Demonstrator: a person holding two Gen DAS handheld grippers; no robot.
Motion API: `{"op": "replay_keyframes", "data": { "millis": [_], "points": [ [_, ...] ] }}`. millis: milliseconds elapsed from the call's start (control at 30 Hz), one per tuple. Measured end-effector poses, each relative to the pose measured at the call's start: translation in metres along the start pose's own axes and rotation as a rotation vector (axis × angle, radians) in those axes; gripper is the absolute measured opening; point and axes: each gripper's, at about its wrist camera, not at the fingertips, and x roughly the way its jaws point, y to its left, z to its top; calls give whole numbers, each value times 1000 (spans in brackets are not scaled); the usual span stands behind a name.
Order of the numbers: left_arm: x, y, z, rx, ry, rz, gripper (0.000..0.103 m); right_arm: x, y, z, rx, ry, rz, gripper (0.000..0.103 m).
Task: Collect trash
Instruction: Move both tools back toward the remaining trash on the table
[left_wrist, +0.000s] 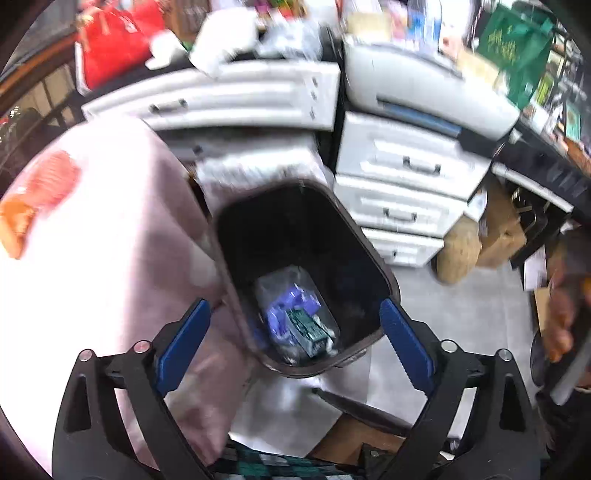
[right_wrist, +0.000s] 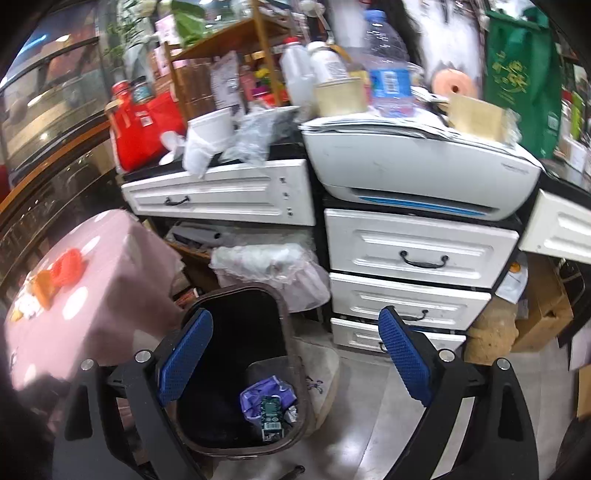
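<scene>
Tongs, left gripper (left_wrist: 295, 325) and right gripper (right_wrist: 295, 347), are spread wide above the trash bin (right_wrist: 291, 354), nothing gripped.

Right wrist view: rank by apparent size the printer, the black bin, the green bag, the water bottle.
1. printer
2. black bin
3. green bag
4. water bottle

The bin sits nearest the camera, so its rank is inflated.
</scene>
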Motion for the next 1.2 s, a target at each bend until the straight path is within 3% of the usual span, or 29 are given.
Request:
{"op": "replay_keyframes", "data": {
  "millis": [167,433,833,967,1200],
  "points": [
    [-35,35,-6,-56,-74,64,94,4,40,-3,-85,17,68,89],
    [-68,103,-19,-193,-112,181,94,6,117,-3,-244,29,208,89],
    [-103,212,-48,-356,-132,351,94,24,213,4,-382,82,390,89],
    [-108,241,-44,-380,-152,384,94,38,248,9,-436,110,434,89],
    [-103,277,-31,-425,-174,362,94,73,309,15,-545,164,477,89]
  ]
}}
